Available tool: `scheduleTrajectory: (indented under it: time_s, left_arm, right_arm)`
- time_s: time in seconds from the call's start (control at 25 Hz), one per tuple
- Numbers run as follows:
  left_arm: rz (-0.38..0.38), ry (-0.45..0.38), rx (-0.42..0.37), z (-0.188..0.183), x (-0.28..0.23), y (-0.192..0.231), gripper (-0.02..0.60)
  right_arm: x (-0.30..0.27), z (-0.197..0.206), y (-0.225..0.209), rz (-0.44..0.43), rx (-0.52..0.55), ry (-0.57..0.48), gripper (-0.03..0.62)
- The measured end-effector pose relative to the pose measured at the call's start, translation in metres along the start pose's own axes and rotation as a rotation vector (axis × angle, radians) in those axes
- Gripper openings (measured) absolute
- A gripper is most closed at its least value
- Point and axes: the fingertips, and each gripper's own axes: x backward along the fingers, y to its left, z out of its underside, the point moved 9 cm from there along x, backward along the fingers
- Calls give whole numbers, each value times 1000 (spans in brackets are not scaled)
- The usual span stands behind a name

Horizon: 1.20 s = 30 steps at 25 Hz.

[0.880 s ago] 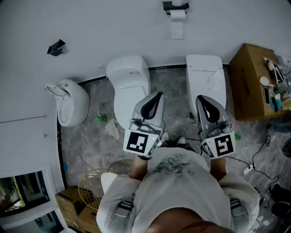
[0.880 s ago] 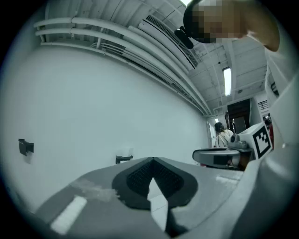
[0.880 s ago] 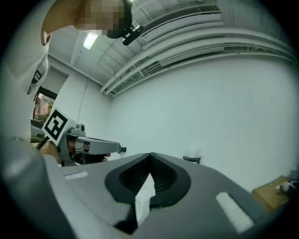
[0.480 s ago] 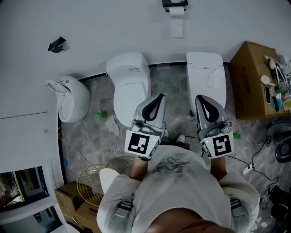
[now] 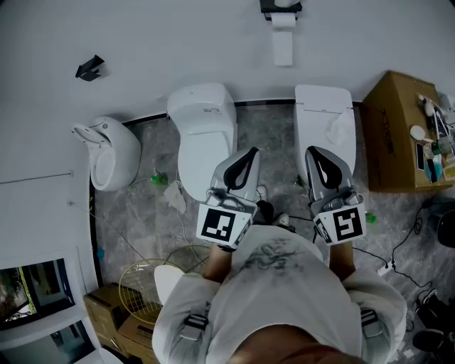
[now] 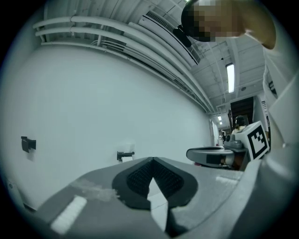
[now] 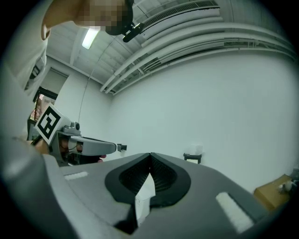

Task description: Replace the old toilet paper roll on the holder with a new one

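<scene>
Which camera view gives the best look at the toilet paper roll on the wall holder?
The head view: the toilet paper roll sits on its holder with a sheet hanging down, unblocked. In the left gripper view the roll is tiny and faint. The right gripper view shows it small and far away.

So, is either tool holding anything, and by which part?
Nothing is held: the grey left tool and the grey right tool are both shut and empty.
</scene>
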Motion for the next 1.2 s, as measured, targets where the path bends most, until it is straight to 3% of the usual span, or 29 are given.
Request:
scheduleTrajectory:
  time_s: [0.8,1.2]
  left_arm:
    - [101,-2,22,0,-96,137,-3]
    - [137,8,64,5,-130,162,-3]
  right_arm:
    - [-138,15,-21,117,9,70,2]
    - [-171,21,-38,153,-5,98,2]
